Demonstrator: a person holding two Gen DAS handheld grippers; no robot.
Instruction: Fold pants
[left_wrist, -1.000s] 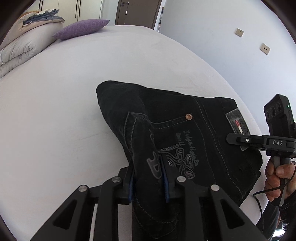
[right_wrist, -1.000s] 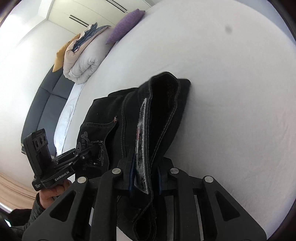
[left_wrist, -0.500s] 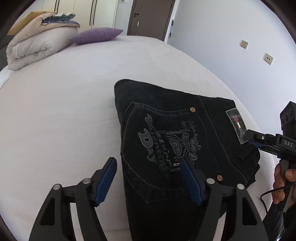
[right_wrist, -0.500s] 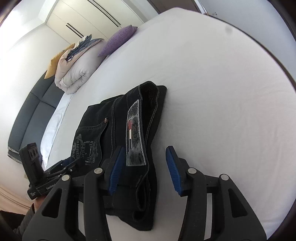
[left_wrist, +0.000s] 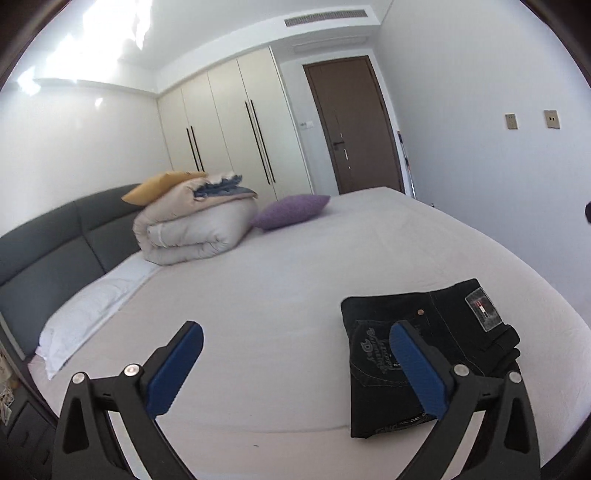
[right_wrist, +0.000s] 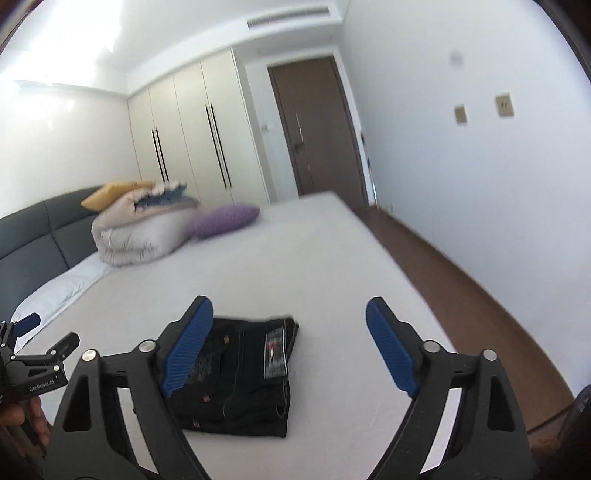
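Observation:
The black jeans (left_wrist: 436, 354) lie folded into a compact rectangle on the white bed (left_wrist: 295, 280), back pocket print and waist label facing up. My left gripper (left_wrist: 295, 363) hovers above and to the left of them, its jaws still opening wide with nothing between the blue pads. In the right wrist view the same jeans (right_wrist: 240, 373) lie flat below my right gripper (right_wrist: 290, 343), whose jaws are also opening and hold nothing. The left gripper (right_wrist: 44, 347) shows at that view's left edge, raised off the bed.
A rolled duvet (left_wrist: 192, 229) with a yellow cushion and folded blue cloth on top sits at the headboard, a purple pillow (left_wrist: 291, 212) beside it. A white pillow (left_wrist: 92, 302) lies at the left. The bed's right edge drops to a brown floor (right_wrist: 461, 280).
Both grippers let go of the jeans, opened wide and lifted up and back, tilting toward level. The jeans now lie folded and untouched on the bed.

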